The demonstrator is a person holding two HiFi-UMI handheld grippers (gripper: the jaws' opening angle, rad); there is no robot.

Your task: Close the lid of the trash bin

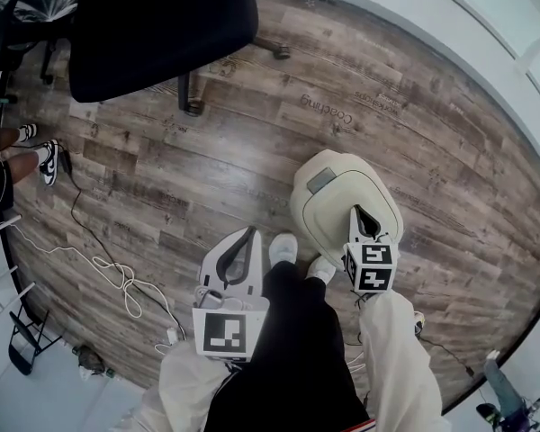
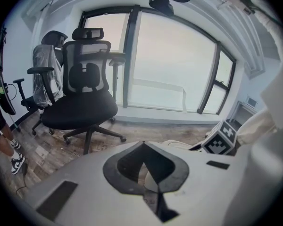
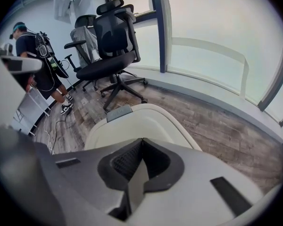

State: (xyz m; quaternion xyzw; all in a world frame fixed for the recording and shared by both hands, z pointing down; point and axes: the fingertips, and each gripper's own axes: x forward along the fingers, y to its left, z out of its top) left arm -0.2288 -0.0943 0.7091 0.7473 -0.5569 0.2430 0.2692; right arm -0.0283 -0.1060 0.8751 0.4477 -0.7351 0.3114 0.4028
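Note:
A cream trash bin stands on the wood floor just ahead of my feet. Its lid lies down flat, with a grey push tab at the far edge. My right gripper hovers over the near right part of the lid, jaws shut with nothing between them; whether it touches the lid I cannot tell. My left gripper hangs over bare floor to the left of the bin, shut and empty. In the left gripper view, only a sliver of the bin shows past the left gripper.
A black office chair stands at the far left, with more chairs behind it. A white cable snakes over the floor at left. Another person stands at the left. A curved window wall runs along the right.

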